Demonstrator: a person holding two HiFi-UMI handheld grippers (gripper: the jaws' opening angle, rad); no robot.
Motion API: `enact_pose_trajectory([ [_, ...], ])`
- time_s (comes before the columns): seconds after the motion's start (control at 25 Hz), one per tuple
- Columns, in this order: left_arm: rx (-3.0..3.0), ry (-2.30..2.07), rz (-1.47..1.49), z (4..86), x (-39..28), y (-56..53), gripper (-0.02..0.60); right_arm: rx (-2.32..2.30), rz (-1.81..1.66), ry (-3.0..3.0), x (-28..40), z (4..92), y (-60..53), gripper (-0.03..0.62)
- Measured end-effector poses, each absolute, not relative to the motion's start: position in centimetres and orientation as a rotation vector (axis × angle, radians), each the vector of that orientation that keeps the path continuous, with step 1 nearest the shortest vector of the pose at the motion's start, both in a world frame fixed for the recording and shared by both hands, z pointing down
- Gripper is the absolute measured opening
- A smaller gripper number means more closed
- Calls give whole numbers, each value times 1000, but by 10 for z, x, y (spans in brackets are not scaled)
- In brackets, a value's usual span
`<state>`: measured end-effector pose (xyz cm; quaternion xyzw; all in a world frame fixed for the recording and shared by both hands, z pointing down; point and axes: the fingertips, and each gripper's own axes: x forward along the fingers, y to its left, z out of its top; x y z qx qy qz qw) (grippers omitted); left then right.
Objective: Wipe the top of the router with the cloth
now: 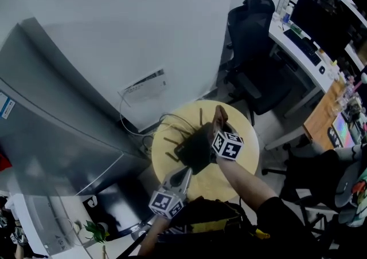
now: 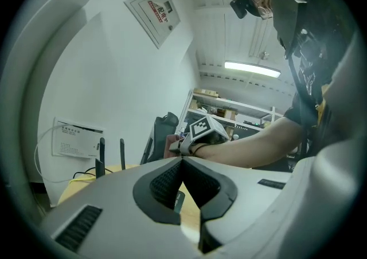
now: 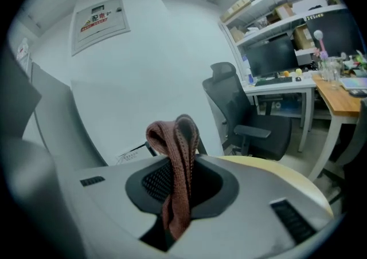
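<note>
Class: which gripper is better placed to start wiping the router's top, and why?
Right. The right gripper is shut on the cloth and is at the router. The left gripper, also near it, is shut on nothing.

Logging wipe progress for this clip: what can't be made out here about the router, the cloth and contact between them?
- Top of the router: in the head view, partly covered by the right gripper and arm.
- Whether the cloth touches it: the right gripper view does not show the router's top.
- Router body: the left gripper view shows only antennas; the left gripper hides the rest.
</note>
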<state>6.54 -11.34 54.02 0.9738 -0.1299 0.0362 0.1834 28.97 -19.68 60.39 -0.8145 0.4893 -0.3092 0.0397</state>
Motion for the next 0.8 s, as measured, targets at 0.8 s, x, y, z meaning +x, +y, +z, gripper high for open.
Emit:
enact_pose_trajectory([
  [0.8,2783,-694,45,517,47,-131,0,-1696,-849,2740,209,564,-187,61],
])
